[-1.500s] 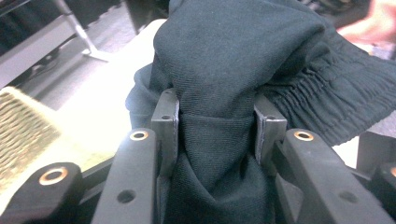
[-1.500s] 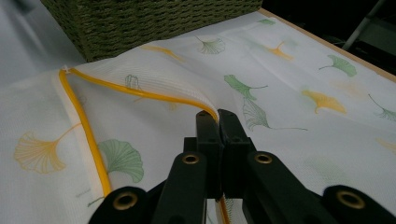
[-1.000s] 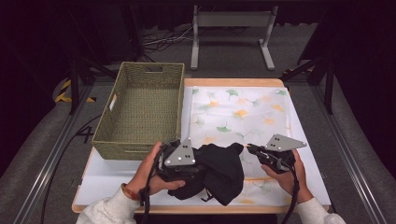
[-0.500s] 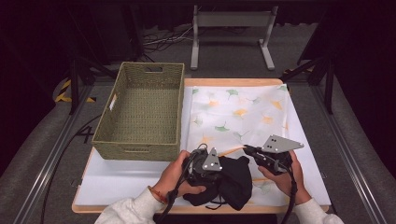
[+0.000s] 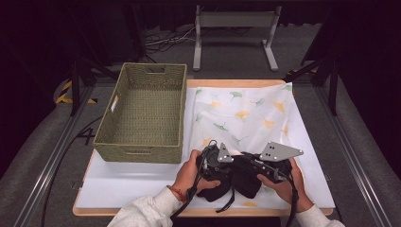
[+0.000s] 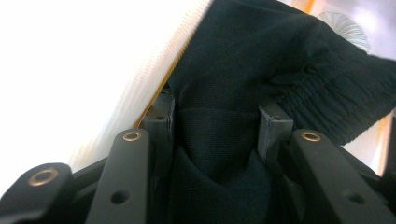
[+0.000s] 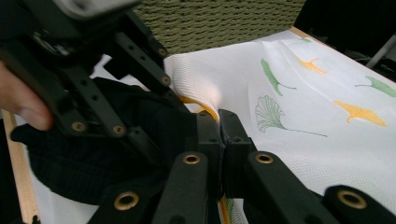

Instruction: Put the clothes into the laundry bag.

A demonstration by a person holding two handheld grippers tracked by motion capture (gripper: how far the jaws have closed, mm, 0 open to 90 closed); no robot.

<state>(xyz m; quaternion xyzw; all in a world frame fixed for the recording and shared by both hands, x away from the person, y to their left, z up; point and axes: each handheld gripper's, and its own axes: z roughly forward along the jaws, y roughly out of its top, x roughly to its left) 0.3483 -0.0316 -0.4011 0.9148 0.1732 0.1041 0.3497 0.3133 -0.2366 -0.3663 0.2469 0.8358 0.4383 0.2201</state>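
While the bench (image 5: 118, 189) is running off the bottom edge of the high view, its near corners are getting cut off. The leaf-print cloth (image 5: 255, 113) is lying over its right half, near edge hidden under hands and grippers. The woven basket (image 5: 146, 113) is sitting on the left, apart from the garment. The black garment (image 5: 236, 182) is lying bunched at the near edge on the cloth, mostly covered; dark knit, gathered elastic band showing in the left gripper view (image 6: 327, 93). The left gripper (image 6: 217, 126) is standing spread, fabric bulging between its jaws. The right gripper (image 7: 219, 135) is staying pressed together beside the garment's edge; can't tell whether it's pinching fabric.
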